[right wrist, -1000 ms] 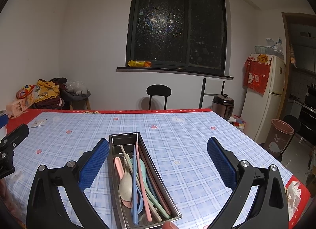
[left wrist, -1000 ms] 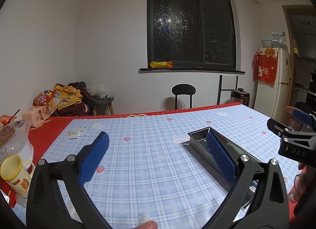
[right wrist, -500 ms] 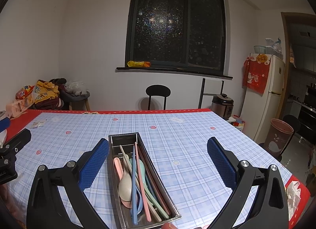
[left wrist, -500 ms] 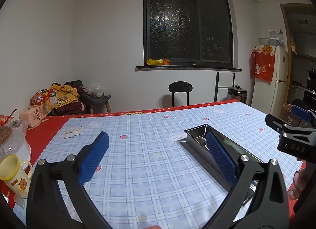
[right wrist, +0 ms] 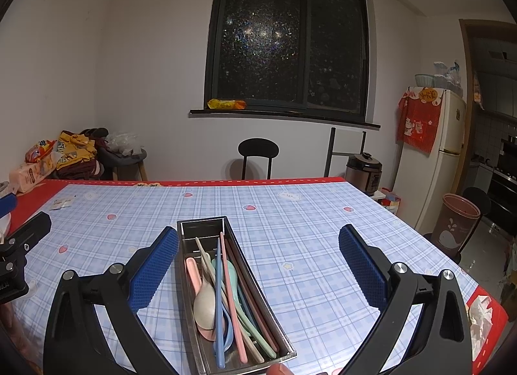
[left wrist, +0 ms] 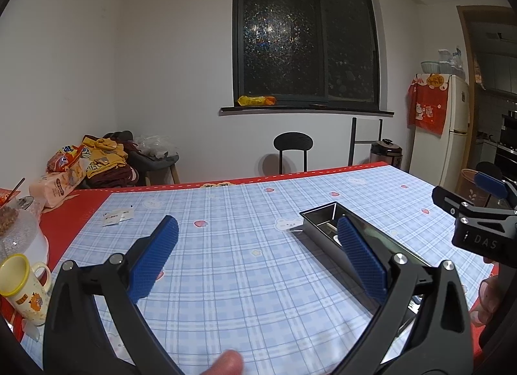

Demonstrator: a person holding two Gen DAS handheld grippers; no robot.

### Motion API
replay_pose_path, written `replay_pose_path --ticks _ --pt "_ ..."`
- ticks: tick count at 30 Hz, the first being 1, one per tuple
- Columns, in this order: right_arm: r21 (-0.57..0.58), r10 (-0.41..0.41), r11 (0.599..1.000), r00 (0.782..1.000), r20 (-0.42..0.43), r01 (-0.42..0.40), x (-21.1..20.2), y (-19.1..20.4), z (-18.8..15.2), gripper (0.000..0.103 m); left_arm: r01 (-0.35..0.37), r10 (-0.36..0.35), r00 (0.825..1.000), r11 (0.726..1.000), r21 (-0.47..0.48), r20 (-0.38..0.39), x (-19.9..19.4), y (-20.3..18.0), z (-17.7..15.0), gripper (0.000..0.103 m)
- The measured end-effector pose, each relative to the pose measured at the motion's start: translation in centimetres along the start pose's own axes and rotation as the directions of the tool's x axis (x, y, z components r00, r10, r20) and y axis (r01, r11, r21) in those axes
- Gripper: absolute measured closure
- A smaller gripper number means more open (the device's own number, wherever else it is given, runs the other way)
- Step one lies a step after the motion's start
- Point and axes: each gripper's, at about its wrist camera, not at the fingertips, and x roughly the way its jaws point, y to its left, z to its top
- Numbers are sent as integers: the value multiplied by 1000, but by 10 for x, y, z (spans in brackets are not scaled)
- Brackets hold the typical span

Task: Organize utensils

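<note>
Left gripper [left wrist: 257, 255], jaws spread wide and holding nothing, hangs over bare checked tablecloth [left wrist: 245, 278]; right gripper [right wrist: 258, 262], equally wide and empty, frames the near half of the steel utensil tray [right wrist: 206, 336], whose left wall lies just beside the left blue pad. Compared with one second ago, the left wrist view has dropped slightly and shifted, so the window sits higher and the tray [left wrist: 318, 218] lies at 3 o'clock behind the right pad; the right wrist view is almost unchanged, with the tray at 6 o'clock. Inside the tray lie pastel utensils lengthwise: a cream spoon [right wrist: 204, 304], blue chopsticks [right wrist: 219, 310], pink chopsticks [right wrist: 231, 294] and darker sticks along the right wall. Open cloth extends toward 12 o'clock up to the red table border [right wrist: 226, 182]. At 9 o'clock of the left view a yellow-rimmed mug [left wrist: 22, 287] stands near the table edge; a fingertip [left wrist: 226, 362] shows at 6 o'clock.
</note>
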Motion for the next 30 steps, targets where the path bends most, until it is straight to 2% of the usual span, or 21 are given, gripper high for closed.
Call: replay_pose_path --ticks 13,18,22,30 --pt "1 5 1000 1000 -5 -5 1 1 -2 6 33 -33 999 999 -13 20 -1 -1 -4 6" --pt "7 16 1000 1000 1 -16 2 1 -4 6 12 -12 999 1000 2 35 0 -3 -6 6" --pt "13 4 1000 1000 -1 -4 7 2 -6 6 -32 30 998 999 26 58 2 -5 -11 6" --pt "-2 0 1000 1000 -23 0 13 8 -9 6 -50 49 997 999 13 61 4 -3 -11 6"
